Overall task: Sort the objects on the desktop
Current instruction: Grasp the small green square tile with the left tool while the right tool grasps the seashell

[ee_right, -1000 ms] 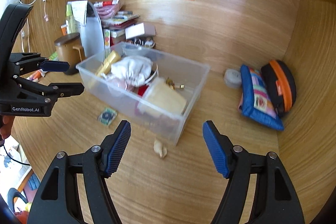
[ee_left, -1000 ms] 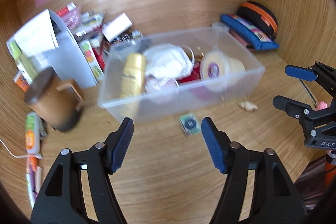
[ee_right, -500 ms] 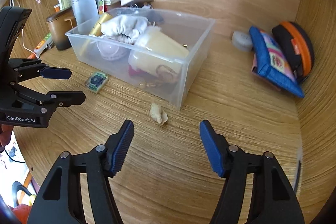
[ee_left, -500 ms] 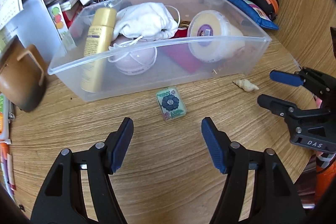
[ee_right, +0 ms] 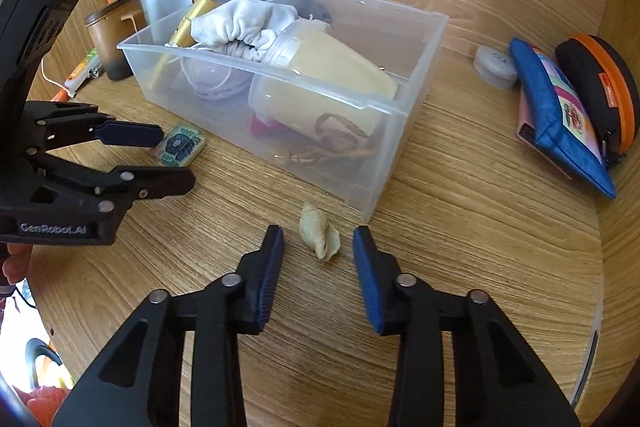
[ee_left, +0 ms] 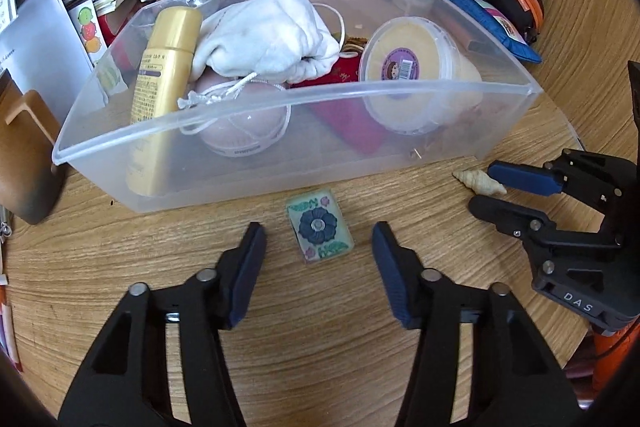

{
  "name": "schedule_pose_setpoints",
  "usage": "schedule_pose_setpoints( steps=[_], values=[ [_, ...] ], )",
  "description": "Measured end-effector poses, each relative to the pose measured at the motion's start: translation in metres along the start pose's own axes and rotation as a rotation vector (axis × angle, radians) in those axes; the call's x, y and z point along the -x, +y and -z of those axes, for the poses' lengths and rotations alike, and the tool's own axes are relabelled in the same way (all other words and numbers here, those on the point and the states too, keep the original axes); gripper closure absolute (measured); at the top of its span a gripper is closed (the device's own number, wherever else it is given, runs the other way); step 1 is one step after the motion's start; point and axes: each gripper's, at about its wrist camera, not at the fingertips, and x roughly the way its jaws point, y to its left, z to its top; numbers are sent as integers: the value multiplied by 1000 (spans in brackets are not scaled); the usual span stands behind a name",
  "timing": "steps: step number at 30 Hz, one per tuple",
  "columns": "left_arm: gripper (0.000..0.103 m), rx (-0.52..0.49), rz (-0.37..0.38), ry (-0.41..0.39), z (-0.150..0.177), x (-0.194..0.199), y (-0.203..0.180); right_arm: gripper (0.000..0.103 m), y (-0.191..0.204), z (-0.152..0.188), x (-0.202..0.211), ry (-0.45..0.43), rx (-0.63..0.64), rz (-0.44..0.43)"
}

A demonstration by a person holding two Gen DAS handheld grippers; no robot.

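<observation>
Right wrist alone shows round white case [ee_right: 495, 66].

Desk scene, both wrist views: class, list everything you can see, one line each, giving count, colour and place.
Bin: one, clear plastic, desk centre.
Bottle: one, gold, bin's left end.
Drawstring bag: one, white, in bin.
Lidded cup: one, cream, bin's right end.
Flower tile: one, green and blue, on desk before the bin.
Shell: one, cream, on desk by the bin's corner.
Pouch: one, blue, far right.
Round case: one, black and orange, behind pouch.
Mug: one, brown, left of bin.
Left gripper: fingers closing either side of tile.
Right gripper: fingers closing either side of shell.
</observation>
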Motion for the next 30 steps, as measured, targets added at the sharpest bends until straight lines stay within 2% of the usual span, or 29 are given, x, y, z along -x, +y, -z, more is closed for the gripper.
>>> schedule_pose_setpoints(
  steps=[3, 6, 9, 19, 30],
  values=[
    [63, -9, -14, -8, 0, 0, 0, 84, -1, 0, 0, -3, 1, -1],
    [73, -24, -35, -17, 2, 0, 2, 84, -1, 1, 0, -6, 5, 1],
    [79, -29, -36, -22, 4, 1, 3, 84, 0, 2, 1, -9, 12, 2],
    [79, -30, -23, -35, 17, 11, 4, 84, 7, 2, 21, -47, 17, -20],
    [79, -44, -43, -127, 26, 60, 5, 84, 17, -5, 55, -122, 25, -22]
  ],
)
